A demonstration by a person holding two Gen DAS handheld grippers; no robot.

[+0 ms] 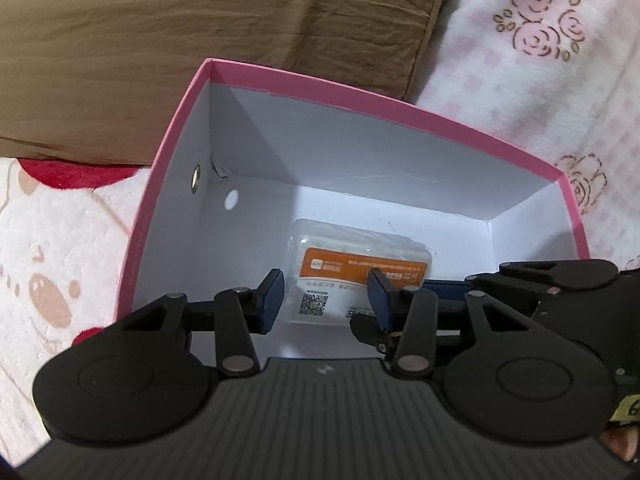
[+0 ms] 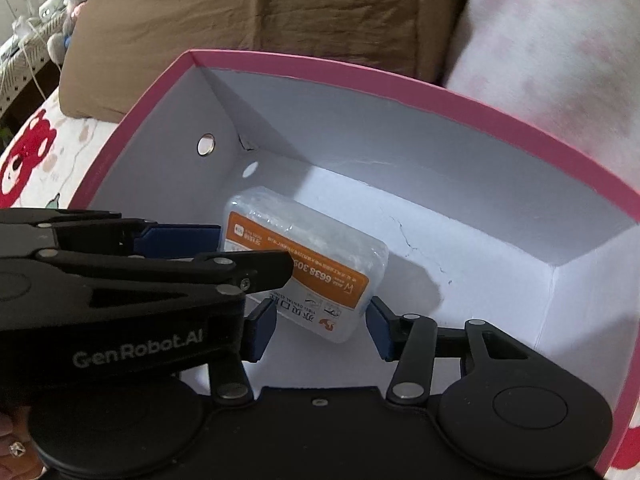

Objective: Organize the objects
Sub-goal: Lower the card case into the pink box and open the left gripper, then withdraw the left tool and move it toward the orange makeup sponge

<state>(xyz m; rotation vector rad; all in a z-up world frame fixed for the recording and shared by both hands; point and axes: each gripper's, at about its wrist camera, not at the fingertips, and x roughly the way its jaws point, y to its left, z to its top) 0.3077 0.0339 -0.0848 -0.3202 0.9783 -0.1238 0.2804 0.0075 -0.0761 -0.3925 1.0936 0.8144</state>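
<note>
A clear plastic case (image 1: 360,252) (image 2: 320,248) with an orange label lies on the white floor of a pink-rimmed box (image 1: 360,96) (image 2: 400,80). Both grippers reach down into the box. My left gripper (image 1: 326,300) has its jaws partly apart: its left pad stands beside the case's edge, and its right finger hangs over the label without clamping it. From the right wrist view, the left gripper (image 2: 256,254) comes in from the left across the case's end. My right gripper (image 2: 320,332) straddles the case's near corner, with a slim gap at each blue pad.
The box sits on a bed. A brown pillow (image 1: 200,20) lies behind it, a pink floral blanket (image 1: 540,80) to its right and a white cartoon-print sheet (image 1: 40,260) to its left. A hand (image 2: 12,440) shows at the lower left edge.
</note>
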